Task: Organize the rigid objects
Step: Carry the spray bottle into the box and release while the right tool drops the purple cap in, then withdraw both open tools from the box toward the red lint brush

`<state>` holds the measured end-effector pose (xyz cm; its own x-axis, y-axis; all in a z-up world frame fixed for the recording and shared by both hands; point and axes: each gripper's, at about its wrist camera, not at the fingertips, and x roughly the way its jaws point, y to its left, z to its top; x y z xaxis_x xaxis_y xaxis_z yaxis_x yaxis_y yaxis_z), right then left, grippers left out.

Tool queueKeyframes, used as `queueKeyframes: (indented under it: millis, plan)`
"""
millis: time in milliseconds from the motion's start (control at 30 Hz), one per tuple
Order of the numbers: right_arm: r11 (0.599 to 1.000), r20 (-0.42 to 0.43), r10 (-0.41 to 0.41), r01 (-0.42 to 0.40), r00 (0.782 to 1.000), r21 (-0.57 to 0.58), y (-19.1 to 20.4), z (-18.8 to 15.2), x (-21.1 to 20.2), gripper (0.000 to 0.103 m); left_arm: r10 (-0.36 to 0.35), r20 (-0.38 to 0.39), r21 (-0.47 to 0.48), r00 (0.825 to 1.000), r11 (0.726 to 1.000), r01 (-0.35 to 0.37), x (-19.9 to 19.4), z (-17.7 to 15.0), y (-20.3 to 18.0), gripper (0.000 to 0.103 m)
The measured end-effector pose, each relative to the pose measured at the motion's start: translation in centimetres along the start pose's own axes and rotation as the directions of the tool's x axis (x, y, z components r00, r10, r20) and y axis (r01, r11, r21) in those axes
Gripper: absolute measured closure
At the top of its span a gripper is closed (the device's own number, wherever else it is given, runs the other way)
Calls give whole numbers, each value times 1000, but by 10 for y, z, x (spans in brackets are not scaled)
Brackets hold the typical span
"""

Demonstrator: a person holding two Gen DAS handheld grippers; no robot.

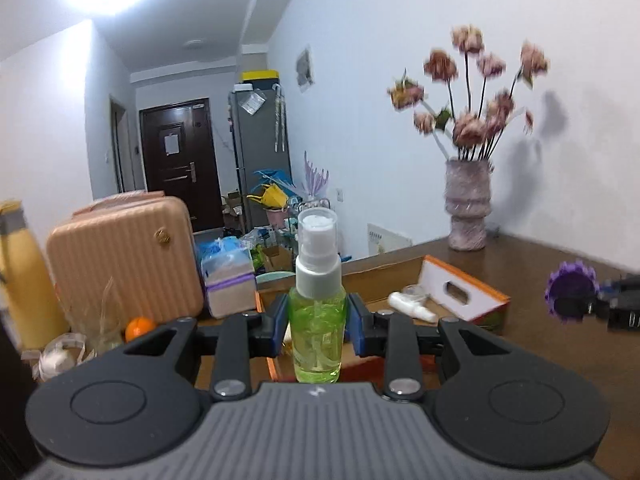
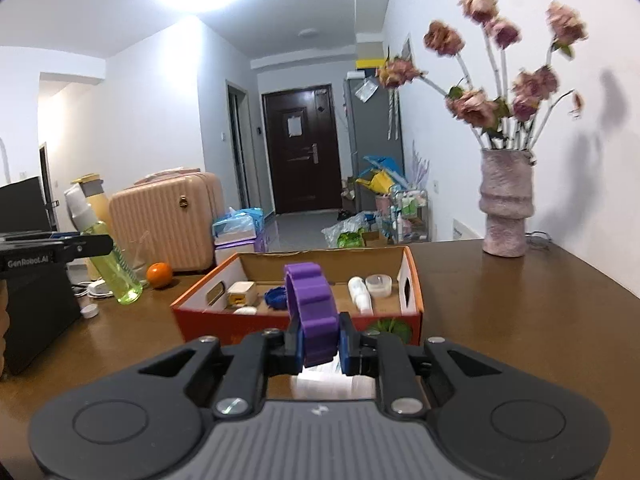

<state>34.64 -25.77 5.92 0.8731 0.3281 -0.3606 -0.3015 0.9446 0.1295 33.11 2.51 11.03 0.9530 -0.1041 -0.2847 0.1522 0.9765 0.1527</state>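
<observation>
My left gripper (image 1: 318,326) is shut on a green spray bottle (image 1: 317,336) with a white pump and clear cap, held upright above the near edge of the cardboard box (image 1: 464,296). The bottle also shows in the right wrist view (image 2: 110,256), tilted, left of the box. My right gripper (image 2: 319,342) is shut on a purple toothed gear (image 2: 312,308), held in front of the orange-sided box (image 2: 296,322). The gear and right gripper appear at the far right in the left wrist view (image 1: 572,294). The box holds a white bottle (image 2: 360,294), a clear jar (image 2: 378,285), a blue cap (image 2: 276,298) and a beige block (image 2: 241,293).
On the brown table (image 2: 520,320) stand a pink vase with flowers (image 2: 506,212), a peach case (image 2: 168,224), a tissue pack (image 2: 236,228), an orange (image 2: 159,275), a yellow flask (image 1: 24,280) and a small white cap (image 2: 89,311).
</observation>
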Motion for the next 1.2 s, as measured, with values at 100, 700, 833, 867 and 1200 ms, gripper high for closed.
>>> queueKeyframes:
  millis: [100,700,833,867,1200]
  plan:
    - [1000,-38,13,-13,999,11,-16,23,48,87,3,-35,49,999,999,-1,45,8,2,72]
    - [987,-183,-158,161,970,2,-55,44,247,57,-135,-343,-83,929,990,113,262,-18,-5,9]
    - [989,-136,-134,141,982,40,-61,40,241,49,-123,-264,-152,957,985,85,258,-15,11,8]
    - [989,-126,-135,142,983,47,-63,40,240,48,-120,-262,-153,958,985,81,258,-14,13,7]
    - [995,-127,-89,95,988,44,-51,54,210,44,-51,-283,-209,958,978,-9,234,-3,44,3]
